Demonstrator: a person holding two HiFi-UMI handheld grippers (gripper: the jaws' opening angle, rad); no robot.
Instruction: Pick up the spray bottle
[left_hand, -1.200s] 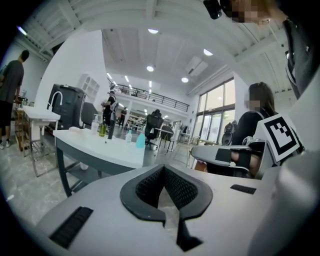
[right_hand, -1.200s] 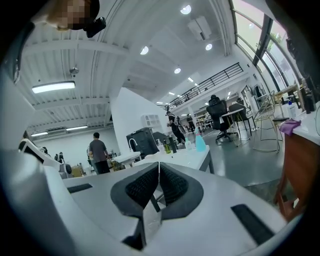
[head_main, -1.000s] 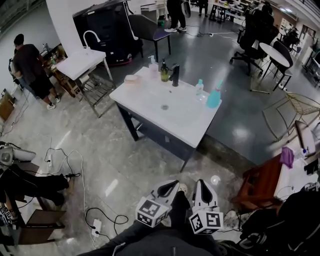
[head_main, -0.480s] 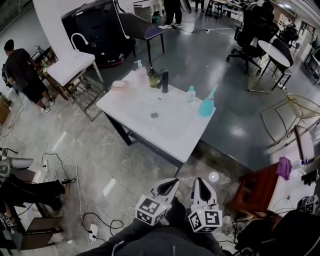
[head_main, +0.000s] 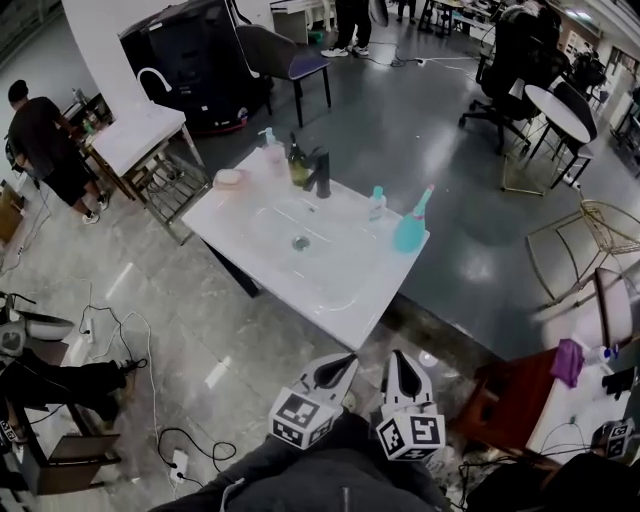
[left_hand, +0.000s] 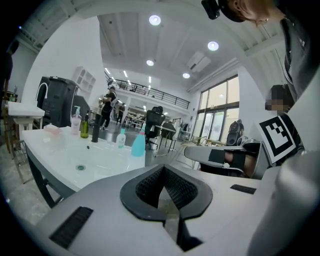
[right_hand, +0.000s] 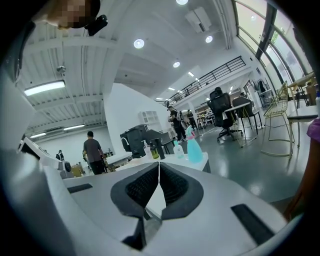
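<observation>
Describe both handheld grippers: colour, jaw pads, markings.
The left gripper and right gripper match: light grey-white shells, black ribbed pads lining the jaws, black rectangular insets on the jaw backs. Each carries a white cube with black square markers. No cables visible.

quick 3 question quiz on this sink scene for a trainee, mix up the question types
1. True or false: the spray bottle stands on the sink top, and neither gripper touches it.
2. Which stands closest to the spray bottle? A: small teal-capped bottle. B: pink soap bar. C: green bottle.
3. Fill in: the jaws of the left gripper and the right gripper are both ____ with nothing between them.

Key: 1 true. 2 A. 3 shut.
</observation>
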